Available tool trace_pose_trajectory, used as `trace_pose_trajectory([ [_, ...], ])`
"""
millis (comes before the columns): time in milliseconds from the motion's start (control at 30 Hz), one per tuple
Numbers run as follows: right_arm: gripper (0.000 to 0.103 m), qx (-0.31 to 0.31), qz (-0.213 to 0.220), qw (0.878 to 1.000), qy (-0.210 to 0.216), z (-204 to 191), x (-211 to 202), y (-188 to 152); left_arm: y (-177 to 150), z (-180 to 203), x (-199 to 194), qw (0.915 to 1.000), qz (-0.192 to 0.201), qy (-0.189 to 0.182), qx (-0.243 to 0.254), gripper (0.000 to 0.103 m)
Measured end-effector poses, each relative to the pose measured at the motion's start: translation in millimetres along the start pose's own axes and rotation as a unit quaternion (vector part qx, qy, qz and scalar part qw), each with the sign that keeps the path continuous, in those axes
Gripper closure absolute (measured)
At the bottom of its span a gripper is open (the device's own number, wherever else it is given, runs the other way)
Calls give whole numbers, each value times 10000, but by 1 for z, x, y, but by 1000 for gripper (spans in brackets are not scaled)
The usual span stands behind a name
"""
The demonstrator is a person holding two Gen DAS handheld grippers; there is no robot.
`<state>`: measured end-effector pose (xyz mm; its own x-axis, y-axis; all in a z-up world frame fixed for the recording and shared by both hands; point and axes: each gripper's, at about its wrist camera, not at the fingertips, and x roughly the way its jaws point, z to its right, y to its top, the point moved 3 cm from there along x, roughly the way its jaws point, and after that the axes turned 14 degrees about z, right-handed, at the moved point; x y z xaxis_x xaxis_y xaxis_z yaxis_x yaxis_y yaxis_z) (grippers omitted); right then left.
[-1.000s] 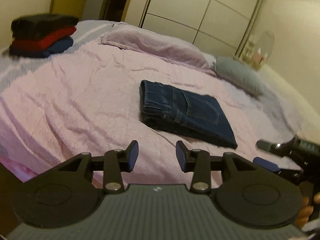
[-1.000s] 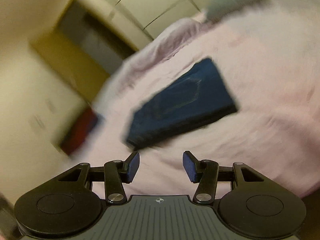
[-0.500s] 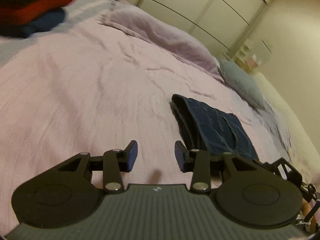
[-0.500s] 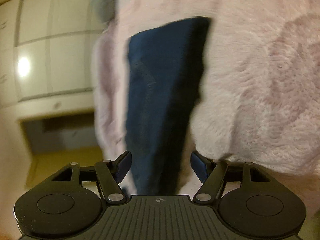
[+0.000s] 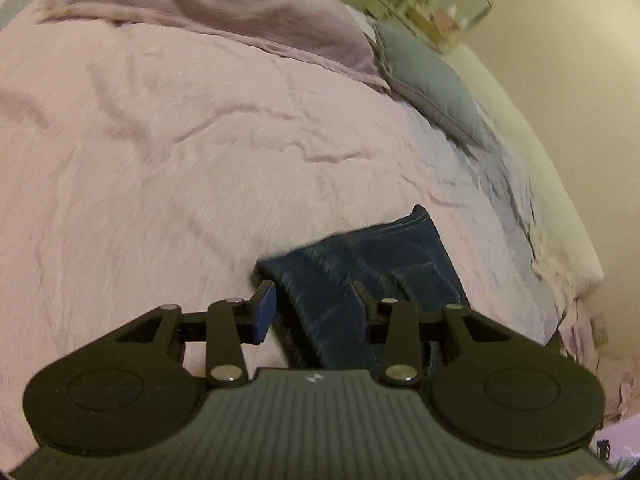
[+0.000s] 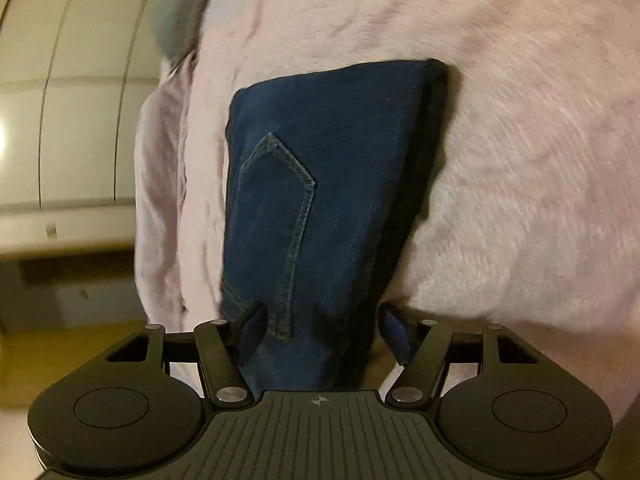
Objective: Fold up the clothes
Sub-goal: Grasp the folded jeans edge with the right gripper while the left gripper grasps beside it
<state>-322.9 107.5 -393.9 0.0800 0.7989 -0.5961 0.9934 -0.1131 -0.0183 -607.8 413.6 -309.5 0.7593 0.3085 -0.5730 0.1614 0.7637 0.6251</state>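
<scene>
The fingers (image 5: 266, 312) of the left gripper (image 5: 312, 308) are standing wide apart around one end of a folded pair of jeans (image 5: 372, 276), the stack sitting between them without any visible pinch. The fingers (image 6: 394, 334) of the right gripper (image 6: 320, 330) are likewise spread, straddling the opposite end of the same jeans (image 6: 320, 184), a stitched back pocket (image 6: 280, 216) facing up. Neither gripper is holding anything that can be seen. The jeans are lying as a compact, squared bundle on a pink fleece blanket (image 5: 168, 160) covering the bed, with a lilac pillow (image 5: 208, 8) and a grey-blue pillow (image 5: 428, 80) beyond — a state that already fits a finished fold.

Judging from how things lie, the risk is in any grasp from here: closing on only the top layers would be likely to peel the bundle open, and uneven pulls from the two ends could be enough to skew or sag the stack. The soft, fuzzy blanket is also liable to get caught under a lower finger and be dragged along with the denim.

Much is hard to read — both views are smeared by motion, the near ends of the jeans are disappearing behind the gripper bodies, and how many layers are lying between the fingers cannot be told. The person holding the tools is out of view, and the shelf items (image 5: 436, 12) by the far wall are too blurred to identify.
</scene>
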Motion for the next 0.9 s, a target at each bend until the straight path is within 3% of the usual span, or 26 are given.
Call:
trace_pose_trajectory([
  [100,37,302,-153,9991,-239,3,13,-3,21,10,20,9994,-338,-15,59,69],
  [333,39,265,651,9974,-132,6,23,-20,41,13,53,9938,-1020,-350,256,68],
  [467,41,-265,1145,9930,-96,-12,8,-38,65,10,65,9894,-1237,-555,526,68],
  [600,42,-771,1250,9889,-213,-26,2,-48,84,11,88,9824,-1431,-913,784,66],
  [767,43,-317,1385,9891,-394,5,16,-41,70,16,165,9617,-2203,-1494,652,66],
  [900,43,115,1706,9851,-202,13,21,-31,53,25,225,9339,-2850,-1939,947,64],
])
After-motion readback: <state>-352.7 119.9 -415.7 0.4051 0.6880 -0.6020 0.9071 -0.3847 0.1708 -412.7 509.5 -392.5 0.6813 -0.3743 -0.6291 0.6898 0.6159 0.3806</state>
